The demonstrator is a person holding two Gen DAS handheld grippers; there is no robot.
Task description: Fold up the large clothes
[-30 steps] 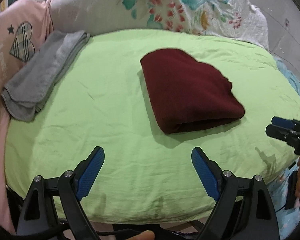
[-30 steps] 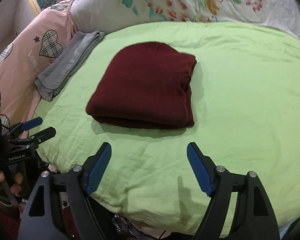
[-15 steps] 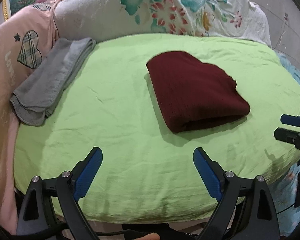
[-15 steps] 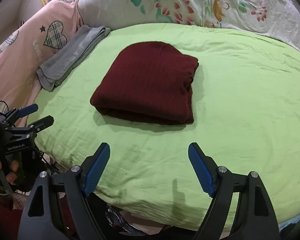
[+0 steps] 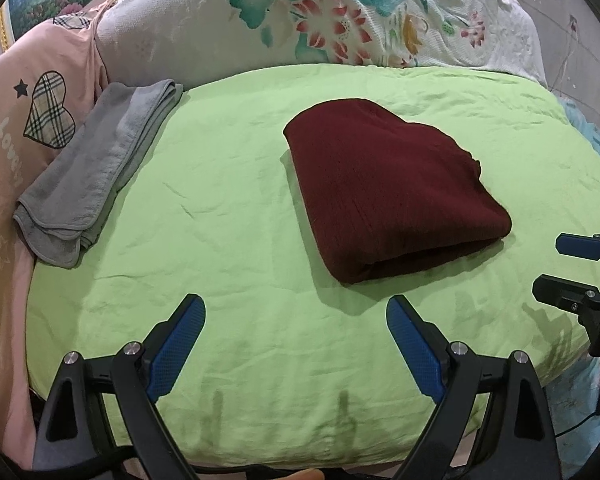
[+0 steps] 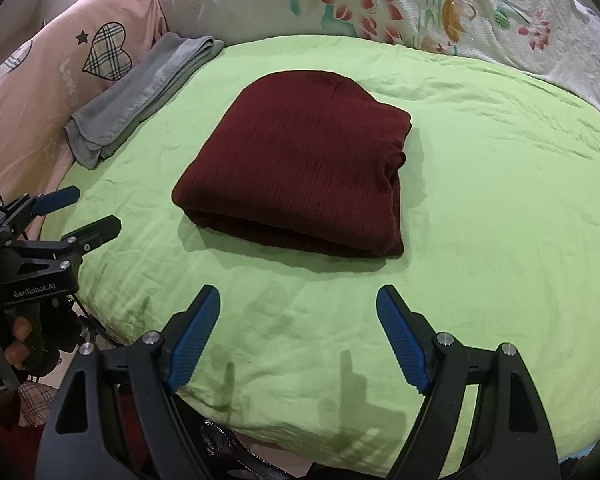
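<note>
The dark red garment (image 5: 388,196) lay folded into a thick, compact rectangle near the middle of the green bed sheet (image 5: 228,240), its rounded fold facing the near edge; by my judgement the folding itself was complete. A folded grey towel (image 5: 96,168) sat well apart at the far left, against the pink bedding (image 5: 24,128), probably set aside to leave working room. A floral pillow (image 5: 340,16) ran along the far side. The left hand-held gripper (image 5: 296,340) hung over the near edge of the bed with its jaws spread wide, gripping nothing. The right hand-held gripper (image 6: 298,332) was likewise wide open and empty, short of the garment. Both being clear of the cloth suggested release after the last fold.
</note>
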